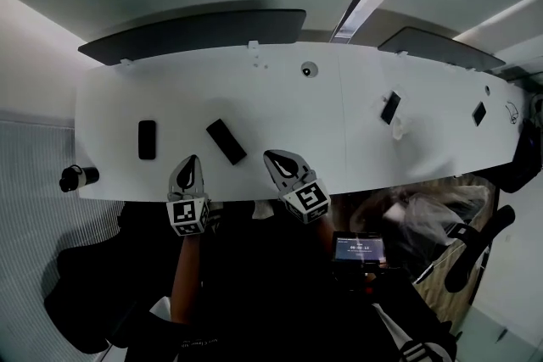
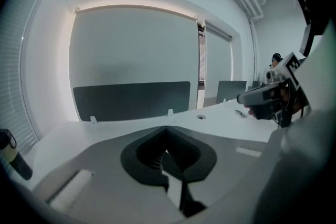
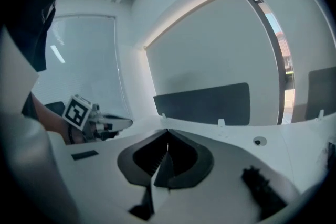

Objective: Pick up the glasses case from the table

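Observation:
Two dark oblong things lie on the white table (image 1: 280, 106): one upright (image 1: 147, 139) at the left, one tilted (image 1: 226, 141) near the front edge. Which of them is the glasses case I cannot tell. My left gripper (image 1: 191, 159) hovers at the front edge between them, shut and holding nothing. My right gripper (image 1: 271, 155) is shut and bare just right of the tilted one. The left gripper view shows my left gripper (image 2: 167, 155) with its jaws together, and the right gripper (image 2: 257, 97) off to the right. In the right gripper view my right gripper (image 3: 167, 152) is shut too, and a flat dark thing (image 3: 84, 155) lies below the left gripper (image 3: 113, 122).
Dark screens (image 1: 195, 31) stand along the table's far edge. A round cable hole (image 1: 310, 69) sits mid-table, and two small dark items (image 1: 390, 108) (image 1: 478, 114) lie further right. A dark bottle (image 1: 78, 177) is at the left end. A dark lumpy thing (image 3: 262, 191) shows at lower right.

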`<state>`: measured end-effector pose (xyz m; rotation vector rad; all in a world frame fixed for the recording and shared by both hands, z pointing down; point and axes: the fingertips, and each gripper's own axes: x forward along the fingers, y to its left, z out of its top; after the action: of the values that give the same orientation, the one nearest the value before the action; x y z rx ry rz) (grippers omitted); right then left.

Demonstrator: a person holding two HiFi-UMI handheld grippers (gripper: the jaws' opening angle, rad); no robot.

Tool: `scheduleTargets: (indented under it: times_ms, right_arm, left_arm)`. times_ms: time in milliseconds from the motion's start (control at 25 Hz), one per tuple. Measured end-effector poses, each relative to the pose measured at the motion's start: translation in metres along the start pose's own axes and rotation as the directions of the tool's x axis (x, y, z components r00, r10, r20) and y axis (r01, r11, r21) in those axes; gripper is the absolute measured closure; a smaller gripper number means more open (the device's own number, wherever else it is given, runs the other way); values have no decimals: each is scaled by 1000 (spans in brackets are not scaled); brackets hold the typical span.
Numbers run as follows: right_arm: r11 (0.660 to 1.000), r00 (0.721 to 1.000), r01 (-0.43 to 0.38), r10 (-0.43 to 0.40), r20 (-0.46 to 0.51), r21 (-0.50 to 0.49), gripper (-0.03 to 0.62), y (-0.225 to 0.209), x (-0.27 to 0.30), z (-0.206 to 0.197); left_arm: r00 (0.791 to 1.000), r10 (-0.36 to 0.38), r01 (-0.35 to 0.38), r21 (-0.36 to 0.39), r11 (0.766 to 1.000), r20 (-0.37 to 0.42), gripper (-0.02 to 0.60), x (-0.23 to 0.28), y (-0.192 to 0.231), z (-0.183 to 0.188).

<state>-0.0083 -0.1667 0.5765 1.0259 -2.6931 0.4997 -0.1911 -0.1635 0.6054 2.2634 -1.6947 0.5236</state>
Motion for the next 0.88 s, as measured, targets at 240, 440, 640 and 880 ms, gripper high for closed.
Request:
scheduleTargets:
  times_ms: [240, 440, 640, 880]
  right_arm:
    - [996, 952, 22, -49, -304, -90, 455, 5, 71, -98]
    - [991, 884, 27, -86, -459, -133, 373, 15, 121, -154]
    - [990, 823, 13, -92, -560, -143, 335, 26, 161, -189]
    - [984, 761, 55, -150, -631, -167, 319, 19, 173, -211]
  left_arm:
    - [995, 99, -99, -40, 994, -3, 574, -22, 26, -15]
    - [993, 110, -113, -55, 992, -52, 528, -44, 51, -37]
    - [988, 130, -134, -48, 990, -82, 523, -61, 77, -54]
    - [987, 139, -143, -52, 988, -83, 523, -66, 92, -57]
